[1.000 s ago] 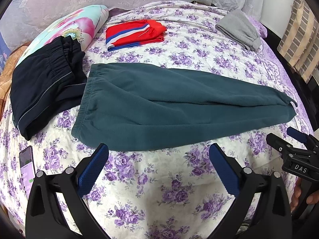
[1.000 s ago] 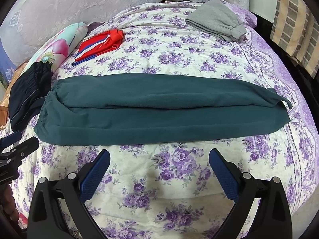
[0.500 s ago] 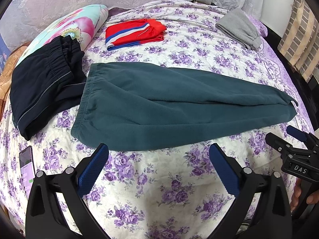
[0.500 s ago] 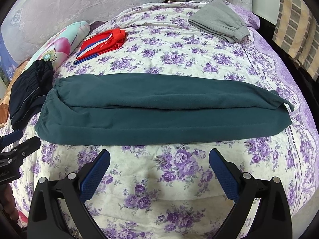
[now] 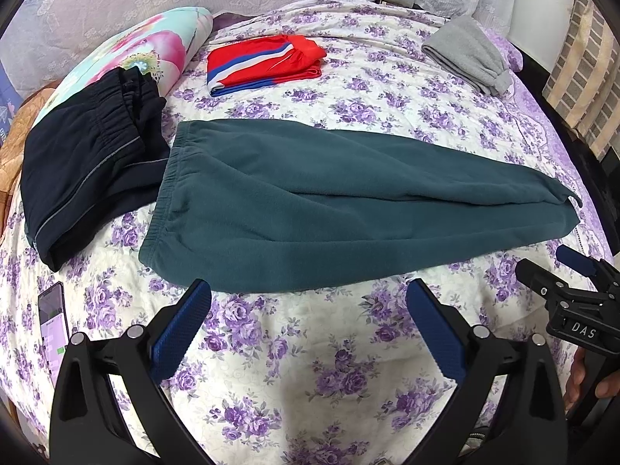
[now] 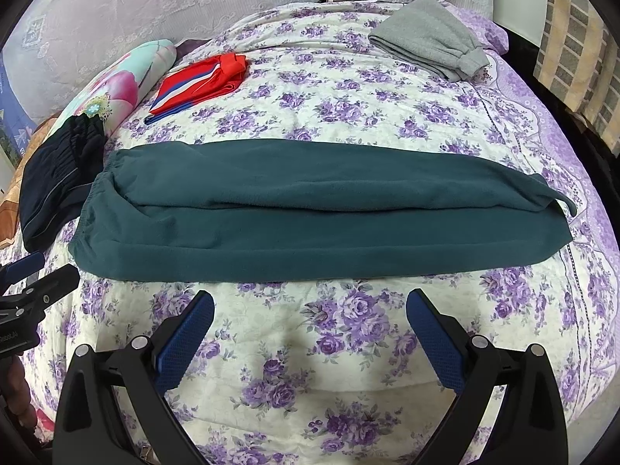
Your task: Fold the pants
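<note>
Both tools (image 5: pixel 308 302) (image 6: pixel 310 312) stay spread before unmoved pants (image 5: pixel 329 209).

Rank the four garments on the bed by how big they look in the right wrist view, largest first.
1. Teal fleece pants, by far the largest.
2. Black pants, though they lie nearer the camera, at the warped edge.
3. Grey sweatpants and red striped shorts look alike in size; both lie farther back, so no ranking.
</note>
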`<state>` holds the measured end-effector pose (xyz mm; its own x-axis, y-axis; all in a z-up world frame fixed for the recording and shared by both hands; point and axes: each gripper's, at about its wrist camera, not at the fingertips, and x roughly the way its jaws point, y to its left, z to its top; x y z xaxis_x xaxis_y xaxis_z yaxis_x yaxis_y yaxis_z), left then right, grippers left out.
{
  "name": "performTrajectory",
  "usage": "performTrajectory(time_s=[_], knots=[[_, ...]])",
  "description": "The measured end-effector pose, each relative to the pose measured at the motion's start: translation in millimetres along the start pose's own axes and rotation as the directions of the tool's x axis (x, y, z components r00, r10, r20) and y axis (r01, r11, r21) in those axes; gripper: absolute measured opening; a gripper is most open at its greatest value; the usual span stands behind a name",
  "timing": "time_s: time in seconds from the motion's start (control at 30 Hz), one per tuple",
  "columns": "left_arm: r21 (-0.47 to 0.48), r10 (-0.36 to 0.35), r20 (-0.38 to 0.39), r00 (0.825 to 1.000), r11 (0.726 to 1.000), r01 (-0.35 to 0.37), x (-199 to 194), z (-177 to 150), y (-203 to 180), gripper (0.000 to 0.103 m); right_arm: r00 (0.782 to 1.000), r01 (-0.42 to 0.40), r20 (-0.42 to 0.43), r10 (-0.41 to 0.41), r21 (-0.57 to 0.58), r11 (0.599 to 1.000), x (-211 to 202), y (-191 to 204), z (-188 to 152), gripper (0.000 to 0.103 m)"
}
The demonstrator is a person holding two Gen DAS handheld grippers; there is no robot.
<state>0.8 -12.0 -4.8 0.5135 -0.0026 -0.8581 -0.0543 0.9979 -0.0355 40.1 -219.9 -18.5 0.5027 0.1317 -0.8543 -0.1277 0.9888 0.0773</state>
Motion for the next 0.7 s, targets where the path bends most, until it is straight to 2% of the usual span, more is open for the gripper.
performTrajectory(time_s=[0.17,0.3,0.5,0.7], knots=[[-0.001,0.001,-0.007,1.0,1.0,-0.001,2.3,-0.4,0.5,0.098,1.0,-0.002,-0.003,0.002,0.004,1.0,2.8,-0.4,-0.3,0.099],[-0.025,-0.013,-0.043,0.999,1.0,0.012,11.9,0.4,3.8,0.098,1.0,-0.006,-0.007,0.006,0.004,1.0,5.0,-1.8,-1.0,0.099],[-0.182,-0.061,-0.13,0.99,0.983,0.037,37.1,6.4,37.0,0.098,1.0,-0.012,-0.02,0.013,0.038,0.999,10.2,-12.8,-4.7,0.099],[-0.287,-0.028,-0.183,0.983,0.958,-0.026,53.9,12.2,85.2,0.098,1.0,0.003,-0.022,0.0,0.144,0.99,14.2,-44.7,-10.3,0.099]])
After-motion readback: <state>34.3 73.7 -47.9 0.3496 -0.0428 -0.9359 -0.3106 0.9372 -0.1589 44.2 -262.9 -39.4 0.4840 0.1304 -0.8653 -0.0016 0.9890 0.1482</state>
